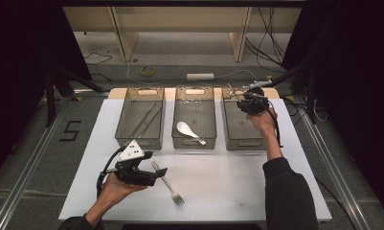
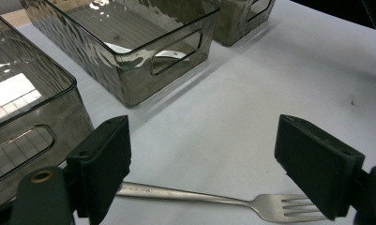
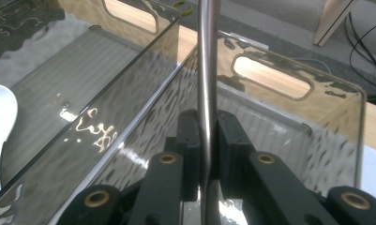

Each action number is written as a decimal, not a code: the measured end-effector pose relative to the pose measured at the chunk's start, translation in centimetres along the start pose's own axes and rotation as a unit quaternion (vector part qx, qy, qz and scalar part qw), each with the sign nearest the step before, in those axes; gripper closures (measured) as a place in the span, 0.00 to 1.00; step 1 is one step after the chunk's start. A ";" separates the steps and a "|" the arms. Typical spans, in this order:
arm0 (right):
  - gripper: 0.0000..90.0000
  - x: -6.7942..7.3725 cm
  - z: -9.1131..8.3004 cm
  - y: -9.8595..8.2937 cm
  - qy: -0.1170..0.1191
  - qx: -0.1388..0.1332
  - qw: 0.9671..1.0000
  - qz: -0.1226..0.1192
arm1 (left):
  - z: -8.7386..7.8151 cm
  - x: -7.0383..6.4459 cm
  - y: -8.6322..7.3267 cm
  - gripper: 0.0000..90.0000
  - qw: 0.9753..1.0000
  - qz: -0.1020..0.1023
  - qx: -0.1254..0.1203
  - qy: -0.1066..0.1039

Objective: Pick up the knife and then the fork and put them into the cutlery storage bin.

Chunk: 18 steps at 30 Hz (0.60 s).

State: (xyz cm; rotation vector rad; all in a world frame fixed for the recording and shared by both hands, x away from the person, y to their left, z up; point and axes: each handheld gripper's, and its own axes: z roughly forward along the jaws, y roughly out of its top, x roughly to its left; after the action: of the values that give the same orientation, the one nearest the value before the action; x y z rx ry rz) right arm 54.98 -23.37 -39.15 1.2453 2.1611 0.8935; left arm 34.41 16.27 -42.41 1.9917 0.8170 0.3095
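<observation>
Sorting cutlery into bins, the right tool (image 3: 207,140) pinches a thin metal handle (image 3: 207,70) tight over the right bin (image 1: 237,136), likely to drop it in; the left tool (image 2: 214,164) gapes wide around the fork (image 2: 214,200) lying on the counter (image 1: 228,182), ready to grab.

Black left gripper (image 1: 162,171) with grey triangular plate, brass rivets, trailing cable; dark sleeves.
</observation>
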 end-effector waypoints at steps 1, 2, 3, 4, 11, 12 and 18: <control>0.91 0.0 0.2 0.0 0.000 0.002 1.000 -0.002 | 0.0 0.0 0.0 0.20 1.000 0.000 0.000 0.000; 0.91 0.0 0.3 0.0 -0.001 0.004 1.000 -0.003 | 0.0 0.0 0.0 0.20 1.000 0.000 0.000 0.000; 0.91 0.0 0.4 -0.1 -0.003 0.006 1.000 -0.003 | 0.0 0.0 0.0 0.20 1.000 0.000 0.000 0.000; 0.91 0.0 0.6 -0.1 -0.003 0.006 1.000 0.000 | 0.0 0.0 0.0 0.20 1.000 0.001 0.001 -0.001; 0.89 -0.2 1.4 -0.4 -0.011 0.019 1.000 0.012 | 0.1 -0.1 0.0 0.20 1.000 0.003 0.005 -0.002; 0.84 -0.1 1.4 -0.4 -0.013 0.016 1.000 0.015 | 0.1 -0.1 0.0 0.20 1.000 0.003 0.004 -0.002; 0.62 0.0 0.2 0.3 -0.004 -0.009 1.000 0.020 | 0.1 0.0 0.0 0.20 1.000 0.006 0.005 -0.001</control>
State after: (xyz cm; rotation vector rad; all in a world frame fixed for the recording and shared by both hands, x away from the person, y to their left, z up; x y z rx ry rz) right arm 55.26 -23.16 -39.04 1.2847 2.1241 0.9194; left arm 34.41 16.19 -42.44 2.0061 0.8076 0.3109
